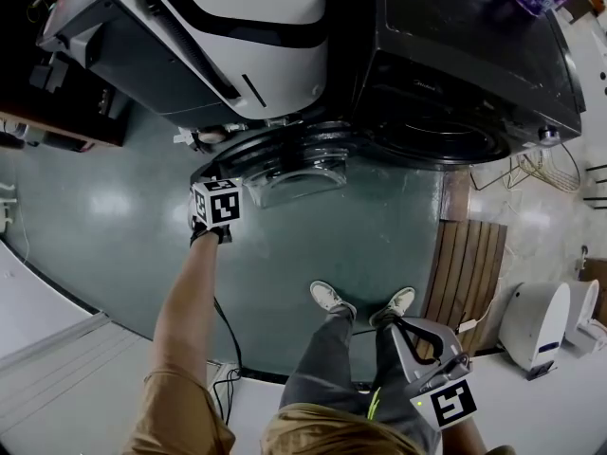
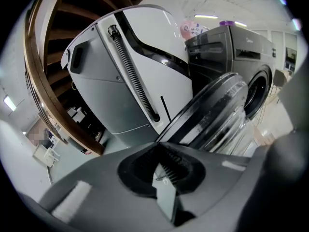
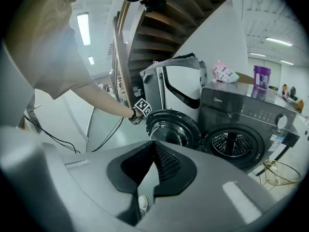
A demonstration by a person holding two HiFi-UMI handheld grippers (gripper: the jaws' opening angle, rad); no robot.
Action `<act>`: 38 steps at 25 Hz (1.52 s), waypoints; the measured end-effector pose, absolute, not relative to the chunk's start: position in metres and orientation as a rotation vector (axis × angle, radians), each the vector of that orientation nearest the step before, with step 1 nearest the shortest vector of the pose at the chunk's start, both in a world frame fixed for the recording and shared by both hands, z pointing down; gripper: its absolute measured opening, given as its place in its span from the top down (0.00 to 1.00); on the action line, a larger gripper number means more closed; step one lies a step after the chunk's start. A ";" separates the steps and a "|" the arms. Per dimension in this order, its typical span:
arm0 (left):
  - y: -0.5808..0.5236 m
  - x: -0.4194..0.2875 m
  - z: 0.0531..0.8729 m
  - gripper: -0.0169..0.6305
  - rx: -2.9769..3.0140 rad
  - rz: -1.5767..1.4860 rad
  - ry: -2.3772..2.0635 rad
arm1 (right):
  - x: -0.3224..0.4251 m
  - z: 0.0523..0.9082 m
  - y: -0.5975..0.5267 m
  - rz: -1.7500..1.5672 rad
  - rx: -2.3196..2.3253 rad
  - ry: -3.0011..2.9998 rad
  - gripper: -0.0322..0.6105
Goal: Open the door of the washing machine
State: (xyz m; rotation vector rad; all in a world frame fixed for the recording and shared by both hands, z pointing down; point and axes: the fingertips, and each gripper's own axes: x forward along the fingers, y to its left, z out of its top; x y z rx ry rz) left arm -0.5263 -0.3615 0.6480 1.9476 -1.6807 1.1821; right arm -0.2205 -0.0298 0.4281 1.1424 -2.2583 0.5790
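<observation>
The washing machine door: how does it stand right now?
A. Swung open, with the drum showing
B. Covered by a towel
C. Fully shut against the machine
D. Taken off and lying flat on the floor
A: the washing machine door stands swung out to one side of the machine's front, and the drum shows through the uncovered round opening.

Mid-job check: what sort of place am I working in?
Likely a test lab or workshop hall: a washing machine beside a white appliance by a wooden staircase, with strip ceiling lights.
</observation>
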 end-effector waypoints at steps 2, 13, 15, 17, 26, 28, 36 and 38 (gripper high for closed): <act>-0.362 -0.521 0.640 0.88 1.959 1.134 -1.681 | -0.217 0.425 -0.027 0.565 1.149 -2.262 0.94; -0.307 -0.485 0.583 0.88 2.050 1.079 -1.696 | -0.199 0.380 -0.017 0.448 1.109 -2.321 0.94; -0.292 -0.480 0.571 0.88 2.036 1.058 -1.720 | -0.188 0.369 -0.013 0.424 1.121 -2.334 0.94; -0.278 -0.472 0.554 0.88 2.023 1.022 -1.747 | -0.174 0.362 -0.008 0.415 1.136 -2.343 0.94; -0.209 -0.391 0.469 0.88 2.038 0.899 -1.758 | -0.097 0.321 -0.004 0.302 1.209 -2.437 0.94; -0.194 -0.366 0.451 0.88 2.053 0.879 -1.747 | -0.078 0.304 -0.004 0.260 1.230 -2.456 0.94; -0.148 -0.271 0.376 0.88 2.192 0.780 -1.689 | -0.014 0.250 0.007 0.090 1.332 -2.480 0.94; -0.140 -0.257 0.363 0.88 2.225 0.761 -1.694 | 0.001 0.242 0.011 0.071 1.369 -2.479 0.94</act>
